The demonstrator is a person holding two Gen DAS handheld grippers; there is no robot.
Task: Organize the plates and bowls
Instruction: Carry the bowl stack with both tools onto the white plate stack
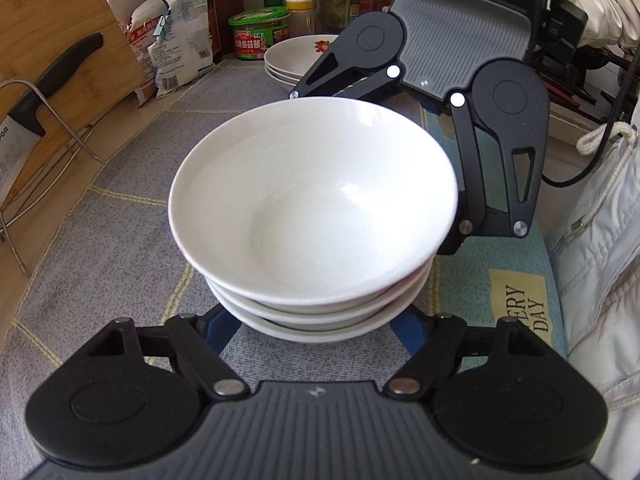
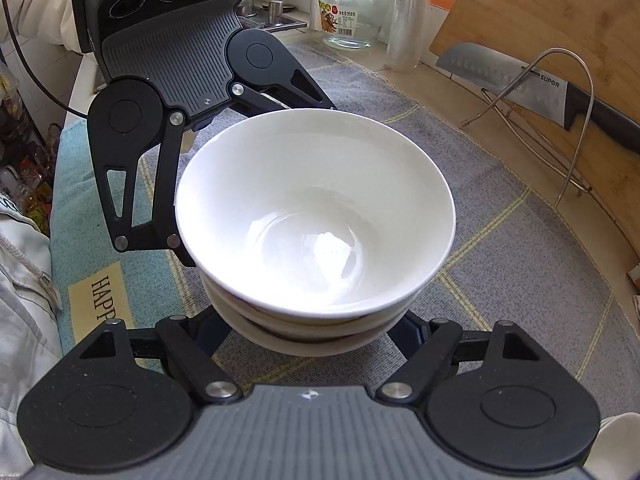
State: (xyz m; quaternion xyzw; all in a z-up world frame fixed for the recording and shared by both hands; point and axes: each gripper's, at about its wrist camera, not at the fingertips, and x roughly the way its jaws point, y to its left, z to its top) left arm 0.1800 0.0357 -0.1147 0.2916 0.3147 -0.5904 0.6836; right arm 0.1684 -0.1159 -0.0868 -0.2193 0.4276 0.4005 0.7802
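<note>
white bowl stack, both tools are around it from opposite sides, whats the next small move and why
Probably lift the stack of three white ceramic bowls straight up, both tools together and level. The left tool and right tool flank its base from opposite sides, fingertips hidden beneath, so grip is unconfirmed. The stack of white plates sits behind on the grey checked mat, a likely destination.

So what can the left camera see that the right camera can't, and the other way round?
Only the left wrist view shows the stack of plates with a red motif, the green-lidded tub, the snack bags and a dark sauce bottle.

Only the right wrist view shows the big glass jar and the knife blade with its brand lettering.

Both show the stack of white bowls on the grey cloth, the wooden cutting board and the opposite gripper reaching around the bowls.
</note>
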